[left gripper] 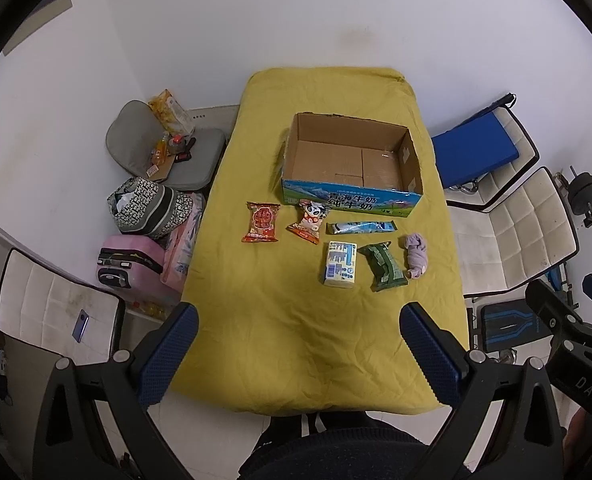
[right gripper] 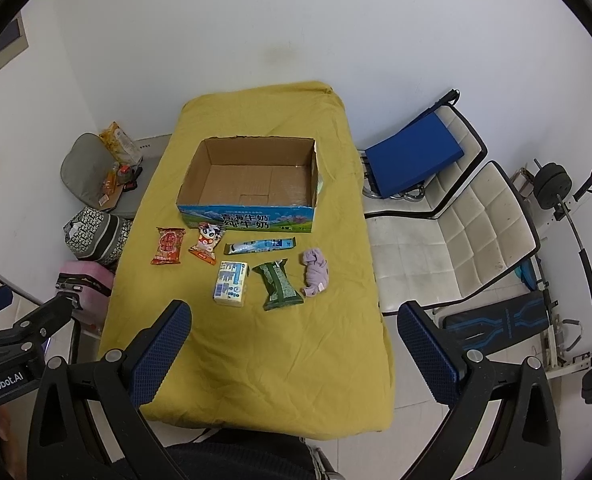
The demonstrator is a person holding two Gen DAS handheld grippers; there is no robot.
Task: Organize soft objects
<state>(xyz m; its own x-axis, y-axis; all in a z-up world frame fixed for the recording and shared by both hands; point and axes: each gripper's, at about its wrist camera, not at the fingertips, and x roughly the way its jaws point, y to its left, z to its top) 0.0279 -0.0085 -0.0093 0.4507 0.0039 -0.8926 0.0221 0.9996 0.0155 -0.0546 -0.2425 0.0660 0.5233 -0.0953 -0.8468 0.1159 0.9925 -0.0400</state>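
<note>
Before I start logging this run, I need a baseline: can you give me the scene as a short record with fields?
surface: yellow cloth over the table
container: open cardboard box, nothing inside
items in front of box: red snack bag, panda snack bag, blue tube, tissue pack, green wipes pack, purple cloth
left gripper: open, holding nothing
right gripper: open, holding nothing

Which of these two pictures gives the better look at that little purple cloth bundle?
The right wrist view: the purple cloth bundle sits nearer the picture's middle, showing its folds. The left wrist view shows it too, unobstructed but further to the side.
</note>
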